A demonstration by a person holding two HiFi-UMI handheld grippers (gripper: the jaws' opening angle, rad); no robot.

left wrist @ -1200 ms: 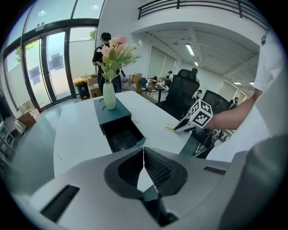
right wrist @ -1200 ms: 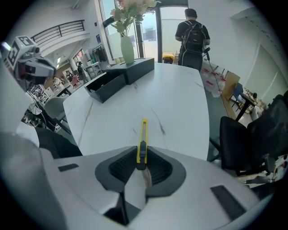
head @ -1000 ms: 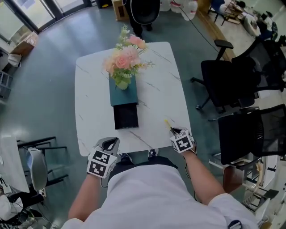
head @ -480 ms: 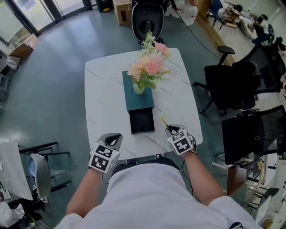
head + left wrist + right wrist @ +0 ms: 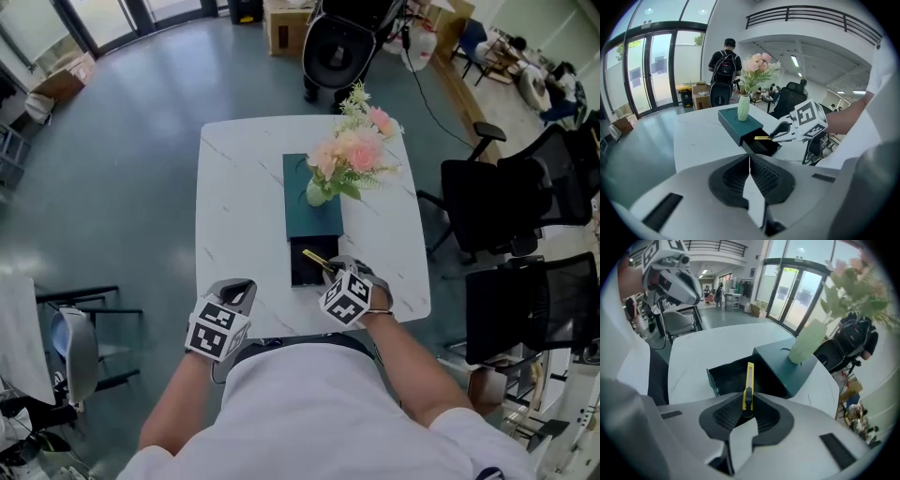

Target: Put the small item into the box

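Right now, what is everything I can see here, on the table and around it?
table: one, white marbled, middle of the floor
box: one, teal, mid-table, its black drawer pulled out toward the person
vase of flowers: one, pale green with pink blooms, standing on the box
utility knife: one, yellow, above the open drawer
office chairs: at least two, black, right of the table
cardboard boxes: a few, brown, floor beyond the table
bystander: one, black backpack, beyond the table
left hand-held gripper: grey, shut, empty
right hand-held gripper: grey, shut on the utility knife
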